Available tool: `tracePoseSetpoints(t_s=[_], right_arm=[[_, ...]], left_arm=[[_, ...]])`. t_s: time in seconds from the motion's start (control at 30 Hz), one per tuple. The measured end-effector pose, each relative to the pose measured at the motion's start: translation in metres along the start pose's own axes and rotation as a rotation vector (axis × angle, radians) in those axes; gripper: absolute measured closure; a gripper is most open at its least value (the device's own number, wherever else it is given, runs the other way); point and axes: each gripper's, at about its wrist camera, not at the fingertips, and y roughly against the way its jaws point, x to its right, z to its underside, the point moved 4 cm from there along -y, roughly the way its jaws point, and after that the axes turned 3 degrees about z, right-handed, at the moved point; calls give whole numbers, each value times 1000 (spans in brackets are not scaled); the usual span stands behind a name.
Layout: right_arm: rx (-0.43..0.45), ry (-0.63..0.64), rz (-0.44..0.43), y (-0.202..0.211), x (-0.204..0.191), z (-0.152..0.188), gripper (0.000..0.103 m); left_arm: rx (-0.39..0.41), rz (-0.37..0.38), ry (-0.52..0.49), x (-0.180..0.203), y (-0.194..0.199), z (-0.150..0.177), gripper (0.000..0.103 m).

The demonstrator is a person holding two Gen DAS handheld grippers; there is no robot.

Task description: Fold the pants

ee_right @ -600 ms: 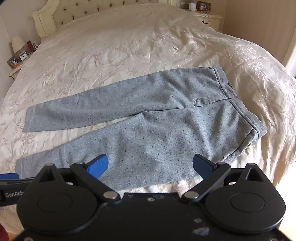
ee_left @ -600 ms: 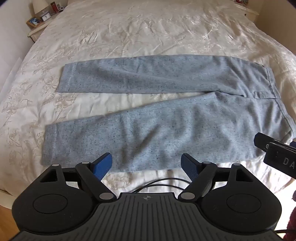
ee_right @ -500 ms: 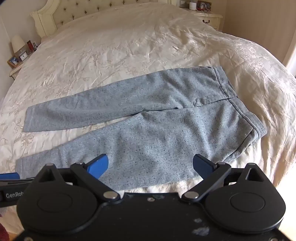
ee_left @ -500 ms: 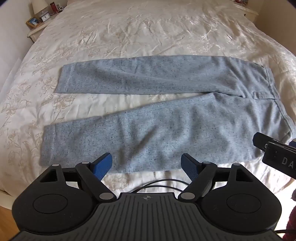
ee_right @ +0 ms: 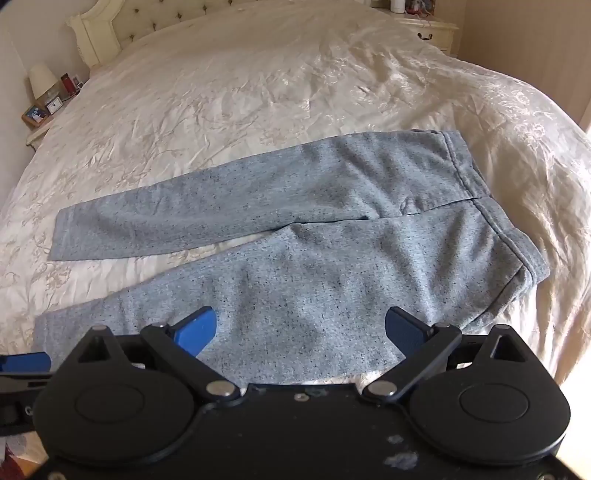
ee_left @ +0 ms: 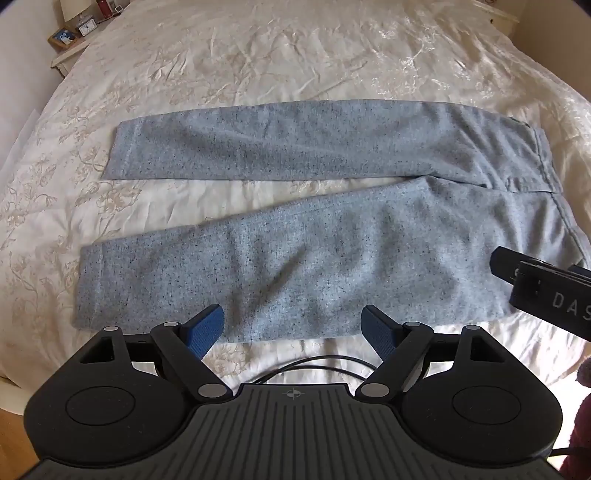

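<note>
Grey speckled pants (ee_left: 314, 229) lie flat on the cream bedspread, legs spread apart toward the left, waistband (ee_left: 543, 162) at the right. My left gripper (ee_left: 293, 325) hangs open above the near leg's lower edge, nothing between its blue fingers. In the right wrist view the same pants (ee_right: 295, 258) fill the middle, waistband (ee_right: 491, 218) to the right. My right gripper (ee_right: 299, 328) stands wide open over the near leg's thigh part, holding nothing. Its black body (ee_left: 546, 291) shows at the right edge of the left wrist view.
The bed (ee_right: 258, 92) has a tufted cream headboard (ee_right: 110, 29) at the far end. A nightstand (ee_right: 40, 118) with a lamp, clock and photo frame stands at the left; another (ee_right: 424, 29) at the far right. A black cable (ee_left: 314, 363) runs near the bed's front edge.
Both views have shifted only a little; the pants sit slightly higher in the frames. Both grippers stay open and empty.
</note>
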Motion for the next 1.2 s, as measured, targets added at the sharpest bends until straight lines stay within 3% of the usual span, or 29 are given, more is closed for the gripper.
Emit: tracePoseSetpoints(t_s=[1.2], right_arm=[[-67,19,-40,-24,-1,-8,0]], left_arm=[[-54,-33,37,-2,-10,0,22]])
